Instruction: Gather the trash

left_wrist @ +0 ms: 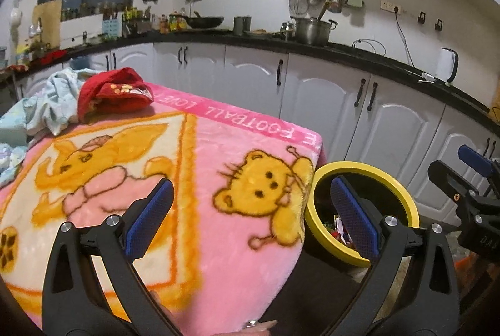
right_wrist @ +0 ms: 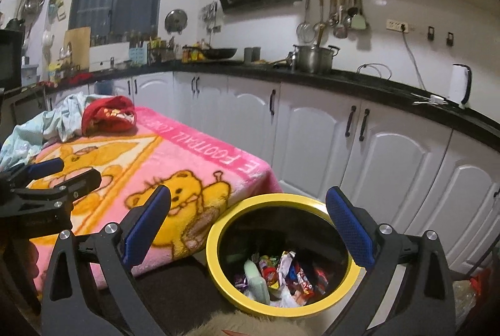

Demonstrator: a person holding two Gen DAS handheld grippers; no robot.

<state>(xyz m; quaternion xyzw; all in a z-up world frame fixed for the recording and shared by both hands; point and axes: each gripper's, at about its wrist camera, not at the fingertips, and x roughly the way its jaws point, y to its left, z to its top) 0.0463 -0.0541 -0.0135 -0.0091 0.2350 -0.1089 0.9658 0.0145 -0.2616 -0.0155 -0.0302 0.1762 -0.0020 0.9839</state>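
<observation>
A yellow-rimmed bin [right_wrist: 218,270] stands on the floor beside the table's near right corner, with colourful wrappers [right_wrist: 281,273] piled inside. My right gripper [right_wrist: 248,225] hangs open above the bin, nothing between its blue pads. My left gripper [left_wrist: 251,212] is open over the pink cartoon blanket [left_wrist: 200,167] at the table's right edge, also holding nothing. The same bin [left_wrist: 409,204] shows in the left wrist view behind the left gripper's right finger. The other gripper appears at each view's side: the right gripper [left_wrist: 475,179] and the left gripper [right_wrist: 53,176].
A red cloth [left_wrist: 115,92] and a pale blue cloth [left_wrist: 50,101] lie heaped at the table's far left end. White cabinets [right_wrist: 375,148] under a black counter run close behind the table and bin. A pot [right_wrist: 312,57], wok and bottles crowd the counter.
</observation>
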